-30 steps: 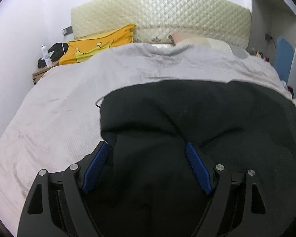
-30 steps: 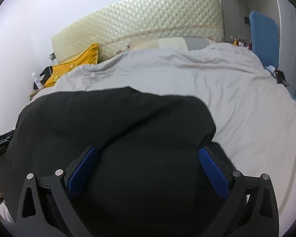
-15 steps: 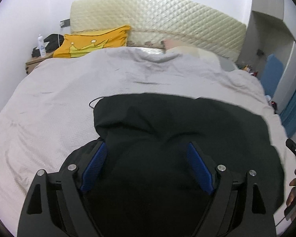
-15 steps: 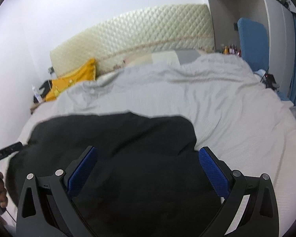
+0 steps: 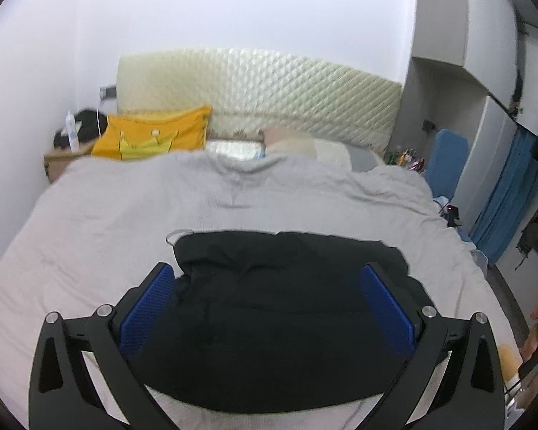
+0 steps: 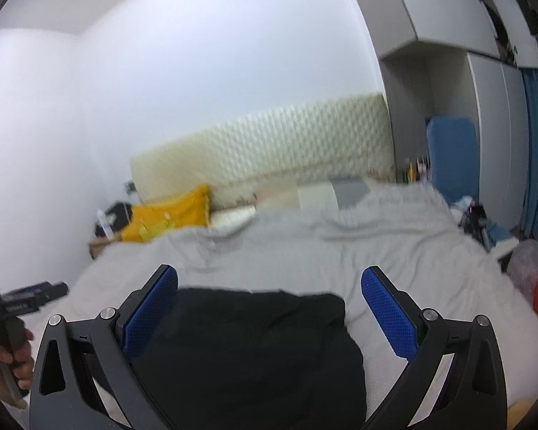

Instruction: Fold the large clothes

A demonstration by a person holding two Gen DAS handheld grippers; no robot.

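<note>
One black garment (image 5: 276,308), one yellow pillow (image 5: 154,138), one white bottle (image 5: 71,130).

Home bedroom. Bed (image 5: 125,236) under a rumpled grey cover, quilted cream headboard (image 5: 269,89) against a white wall. Yellow pillow (image 5: 154,136) at the head; bedside stand (image 5: 59,159) with a bottle (image 5: 71,132) and dark clutter. Grey built-in wardrobe (image 6: 491,114), blue curtain (image 5: 505,193), small personal items crowding the far bedside.

Black garment (image 5: 276,322) between spread tongs (image 5: 267,308)
</note>
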